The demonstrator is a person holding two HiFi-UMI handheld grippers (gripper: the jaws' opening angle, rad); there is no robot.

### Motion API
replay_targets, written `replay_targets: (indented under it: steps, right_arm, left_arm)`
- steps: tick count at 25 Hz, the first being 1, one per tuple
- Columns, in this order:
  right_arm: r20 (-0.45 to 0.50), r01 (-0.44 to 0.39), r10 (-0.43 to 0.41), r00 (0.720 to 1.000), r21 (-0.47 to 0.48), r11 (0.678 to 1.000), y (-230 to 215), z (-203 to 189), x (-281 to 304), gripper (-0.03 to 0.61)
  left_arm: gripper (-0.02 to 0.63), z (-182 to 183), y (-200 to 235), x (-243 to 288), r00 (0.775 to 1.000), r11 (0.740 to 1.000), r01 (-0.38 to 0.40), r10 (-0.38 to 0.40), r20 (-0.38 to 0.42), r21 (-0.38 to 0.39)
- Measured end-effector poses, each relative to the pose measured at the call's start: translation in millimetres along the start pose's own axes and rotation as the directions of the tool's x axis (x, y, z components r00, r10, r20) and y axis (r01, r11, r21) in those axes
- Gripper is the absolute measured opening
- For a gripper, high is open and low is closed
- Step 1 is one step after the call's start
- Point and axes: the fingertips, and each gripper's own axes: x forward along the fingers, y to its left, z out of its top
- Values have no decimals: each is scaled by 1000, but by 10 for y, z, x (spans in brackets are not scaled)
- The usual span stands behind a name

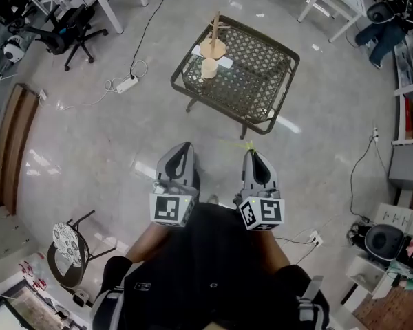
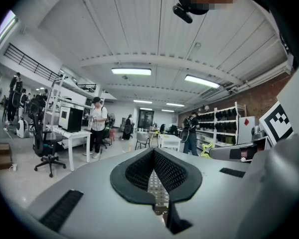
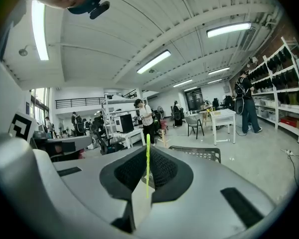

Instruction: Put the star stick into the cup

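Barely begun: star stick (image 3: 147, 163) in hand, cup (image 1: 208, 68) well apart.
Right gripper (image 1: 251, 155) pinched the thin green star stick upright; left gripper (image 1: 186, 146) was closed on nothing. The cup stood on a mesh table (image 1: 261, 81) ahead, on a grey floor (image 1: 89, 150) with cables, desks and shelving around.

The left gripper (image 1: 184, 148) and the right gripper (image 1: 252, 155) are pale grey with black, finely dimpled pads (image 2: 172, 172). Each carries a cube of black-and-white square markers, and the star stick (image 3: 148, 166) is a thin bright yellow-green line against the right one's black. At twelve o'clock in the head view, the table (image 1: 256, 82) is dark olive with a diamond lattice top, the cup (image 1: 208, 68) is cream and the wooden piece (image 1: 213, 46) is tan. The floor (image 1: 110, 143) is glossy mottled grey, the person's clothing (image 1: 213, 267) is black, and at eight o'clock the chair (image 1: 67, 243) has a white seat with a dark speckled print.
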Motion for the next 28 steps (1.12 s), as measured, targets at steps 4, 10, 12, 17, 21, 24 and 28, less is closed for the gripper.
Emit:
replay_targets:
  steps: [4, 10, 12, 17, 21, 24, 28]
  right_arm:
    - [-3, 16, -16, 1000, 1, 1000, -2, 103, 362, 21]
    - [-2, 42, -42, 999, -3, 999, 73, 270, 867, 20]
    - [-1, 51, -51, 999, -8, 999, 85, 309, 1034, 20]
    - [-2, 62, -62, 998, -2, 998, 155, 335, 1365, 21]
    - [5, 66, -66, 998, -6, 998, 195, 398, 1649, 20]
    - [-8, 72, -72, 997, -15, 997, 212, 402, 1776, 20]
    - [-8, 67, -67, 998, -23, 998, 152, 447, 2006, 20]
  left_arm:
    - [15, 127, 224, 312, 1000, 1000, 15, -15, 11, -6]
    - [15, 203, 607, 676, 999, 999, 43, -43, 1, -3]
    - [15, 249, 726, 797, 999, 999, 47, -47, 14, -13]
    - [15, 232, 986, 979, 998, 998, 58, -57, 10, -35]
    - [15, 210, 1181, 1149, 998, 998, 66, -66, 7, -25]
    - [15, 202, 1286, 1180, 998, 997, 62, -61, 5, -46]
    - [15, 147, 1376, 1334, 998, 997, 61, -62, -13, -48]
